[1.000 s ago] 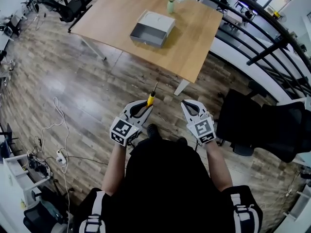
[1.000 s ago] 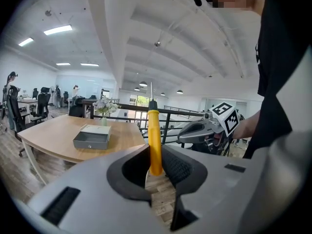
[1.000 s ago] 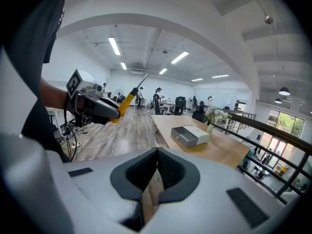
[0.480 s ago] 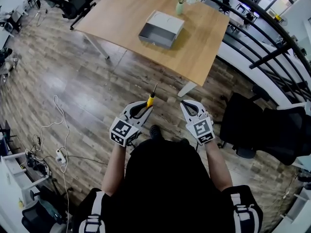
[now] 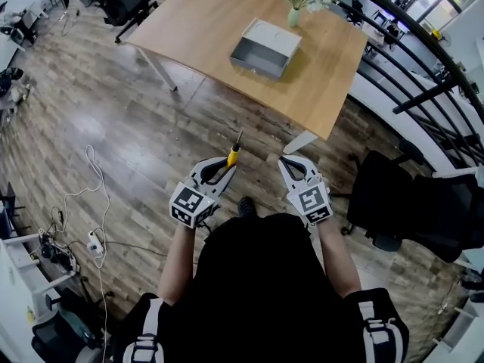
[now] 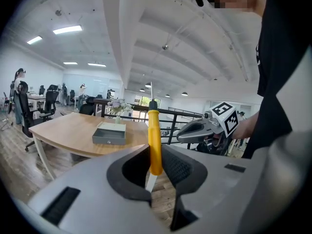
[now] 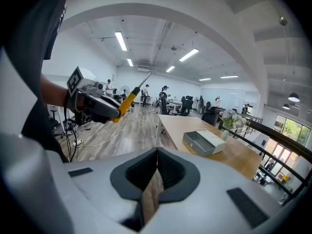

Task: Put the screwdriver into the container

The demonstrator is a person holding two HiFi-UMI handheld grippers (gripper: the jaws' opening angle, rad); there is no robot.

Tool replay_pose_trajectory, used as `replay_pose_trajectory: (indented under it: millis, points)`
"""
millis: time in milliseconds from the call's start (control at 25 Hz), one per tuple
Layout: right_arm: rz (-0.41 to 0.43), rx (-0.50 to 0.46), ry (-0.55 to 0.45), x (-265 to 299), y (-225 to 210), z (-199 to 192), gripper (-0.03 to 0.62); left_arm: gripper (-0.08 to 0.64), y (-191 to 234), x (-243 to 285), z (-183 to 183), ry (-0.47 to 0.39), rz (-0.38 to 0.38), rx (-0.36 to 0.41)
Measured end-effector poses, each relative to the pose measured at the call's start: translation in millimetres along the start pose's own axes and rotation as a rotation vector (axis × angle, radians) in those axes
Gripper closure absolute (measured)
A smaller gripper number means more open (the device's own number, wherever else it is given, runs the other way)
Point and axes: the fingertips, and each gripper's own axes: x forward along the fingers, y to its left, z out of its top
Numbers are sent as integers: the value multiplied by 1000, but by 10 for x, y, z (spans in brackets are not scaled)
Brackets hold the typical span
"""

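Two claws are held out in front of the person, side by side above the wooden floor (image 5: 113, 127). The left claw (image 5: 221, 171) is clamped on the screwdriver (image 5: 234, 154). Its jaws press on the lower part of the yellow handle from both sides. The rest of the handle and the thin metal shaft stick out beyond the jaw tips, pointing toward the far side. A short pale stub shows below the handle, in the hollow between the jaws.

The right claw (image 5: 291, 165) is just to the right of it and apart from it. Its jaws are closed together with nothing between them.

The container (image 5: 265, 48), an open grey box with a white lid part along its far side, sits on the wooden worktop (image 5: 212, 21). It is well apart from the screwdriver, on the far side. A vase of flowers (image 5: 295, 13) stands just beyond the container. A black office chair (image 5: 401, 195) stands on the floor to the right.
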Motion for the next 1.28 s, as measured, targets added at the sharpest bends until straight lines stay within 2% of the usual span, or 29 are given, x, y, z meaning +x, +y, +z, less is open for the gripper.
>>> replay_pose_trajectory:
  millis: [440,800,1280]
  points:
    - [17,-51,18,165,139,62,568,477,185,-147,-92,-26,27,-26]
    - [37,-52,34,225,166,44,568,477,210,-192,-139,-22,41,-44]
    - [81,-73,7,491,-93,244,568,477,430,-55,37,-24,91,-46]
